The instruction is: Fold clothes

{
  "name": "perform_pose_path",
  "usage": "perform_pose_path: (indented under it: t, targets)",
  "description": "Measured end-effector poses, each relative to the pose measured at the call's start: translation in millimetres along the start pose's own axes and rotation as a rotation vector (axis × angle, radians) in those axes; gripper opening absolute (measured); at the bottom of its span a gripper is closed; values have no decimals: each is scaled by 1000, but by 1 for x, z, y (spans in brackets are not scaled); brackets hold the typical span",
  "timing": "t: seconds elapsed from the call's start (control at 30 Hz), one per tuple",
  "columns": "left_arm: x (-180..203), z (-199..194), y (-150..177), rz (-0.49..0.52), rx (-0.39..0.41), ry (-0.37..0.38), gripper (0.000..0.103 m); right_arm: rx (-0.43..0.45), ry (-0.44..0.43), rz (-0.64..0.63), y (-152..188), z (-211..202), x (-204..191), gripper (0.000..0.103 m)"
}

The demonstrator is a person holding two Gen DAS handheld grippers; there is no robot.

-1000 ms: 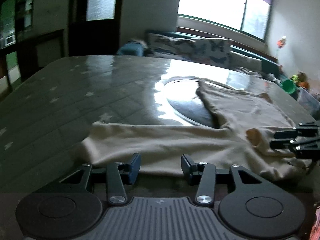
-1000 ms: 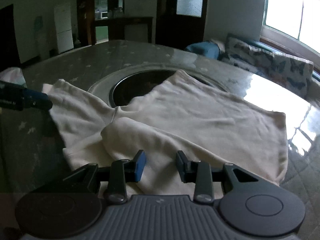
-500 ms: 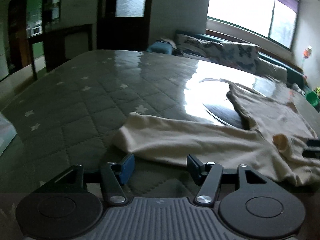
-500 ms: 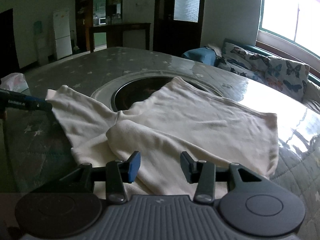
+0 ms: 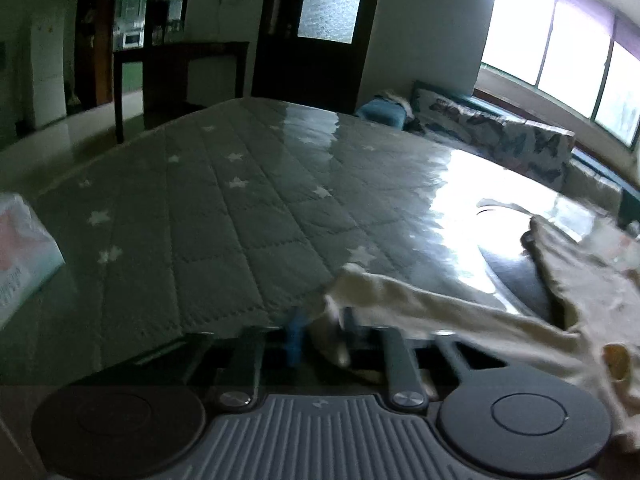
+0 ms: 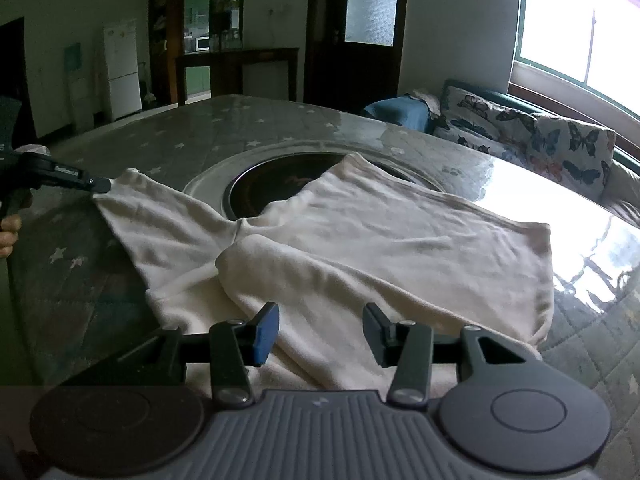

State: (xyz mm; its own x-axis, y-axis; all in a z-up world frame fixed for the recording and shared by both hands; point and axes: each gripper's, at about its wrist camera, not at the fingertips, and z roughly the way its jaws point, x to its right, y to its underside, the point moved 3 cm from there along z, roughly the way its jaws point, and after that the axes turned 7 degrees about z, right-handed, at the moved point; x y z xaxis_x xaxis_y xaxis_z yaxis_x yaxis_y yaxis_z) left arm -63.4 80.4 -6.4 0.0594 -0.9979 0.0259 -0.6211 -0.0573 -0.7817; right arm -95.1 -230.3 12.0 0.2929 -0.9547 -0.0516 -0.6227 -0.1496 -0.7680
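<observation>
On the quilted table [image 5: 248, 216], left claw [image 5: 320, 332] pinches the soft cream sleeve [image 5: 400, 300]; right claw [image 6: 318, 330] gapes.

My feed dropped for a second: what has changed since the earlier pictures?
The left tongs slid to the cuff of the cream shirt's sleeve and have just closed on it. The right tongs stayed open over the near fold; the shirt lies as before.

One cream garment [image 6: 360, 240] lies on one quilted table [image 5: 240, 216]. Two grippers show: the left gripper [image 5: 320, 334] and the right gripper [image 6: 320, 330]. There is one fridge [image 6: 122, 68], one butterfly-print sofa [image 6: 532, 140], one white bag [image 5: 20, 256] and one person's hand [image 6: 9, 230].
</observation>
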Motion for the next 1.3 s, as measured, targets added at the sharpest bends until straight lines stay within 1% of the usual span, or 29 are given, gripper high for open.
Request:
perform_pose_path:
  t: [0.07,0.1,0.17,0.23,0.27,0.3,0.37,0.47,0.53,0.6,0.67,0.83,0.9,1.0,1.07,1.13,1.17,1.2,1.23,1.27,1.3]
  targets:
    - [-1,3,-2,15,7,-28,13,-2,2,2,1,1,1,48]
    - [-2,5,-4,19,11,-45,13,-4,4,3,1,2,1,50]
    - [-4,8,-7,19,9,-65,13,-9,9,5,2,3,3,50]
    - [-2,8,-11,33,13,-90,17,-13,10,5,3,4,3,51]
    - [-1,8,-13,42,16,-103,21,-15,10,5,4,5,3,51]
    - [2,4,-14,53,29,-96,22,-16,10,5,4,5,3,51]
    - [10,-4,-15,79,65,-50,22,-16,8,5,5,5,3,51]
    - [34,-11,-12,176,94,61,21,-21,6,3,5,7,2,51]
    - [49,-5,-11,238,78,95,19,-23,6,1,5,8,1,51]
    - [56,7,-12,254,43,128,19,-25,7,-2,5,8,1,52]
    - [56,20,-13,253,20,116,19,-26,7,3,5,7,2,52]
    - [43,37,-20,246,44,33,19,-34,5,14,8,8,4,55]
    - [36,42,-24,217,46,39,19,-33,5,13,8,8,4,55]
    - [31,31,-23,169,53,64,20,-33,5,10,8,8,3,56]
    - [28,21,-22,148,68,69,32,-32,4,10,8,7,3,56]
    - [22,8,-20,124,82,49,34,-27,4,7,6,6,3,56]
    - [18,3,-18,107,82,29,46,-23,3,7,6,5,3,56]
    - [14,-2,-17,91,81,8,53,-17,0,8,4,3,2,56]
    - [11,-5,-15,74,81,-17,65,-10,-3,8,3,2,1,56]
    - [9,-9,-12,59,80,-45,72,-3,-6,8,2,1,0,55]
    - [6,-11,-9,41,75,-65,72,3,-10,8,1,1,-1,55]
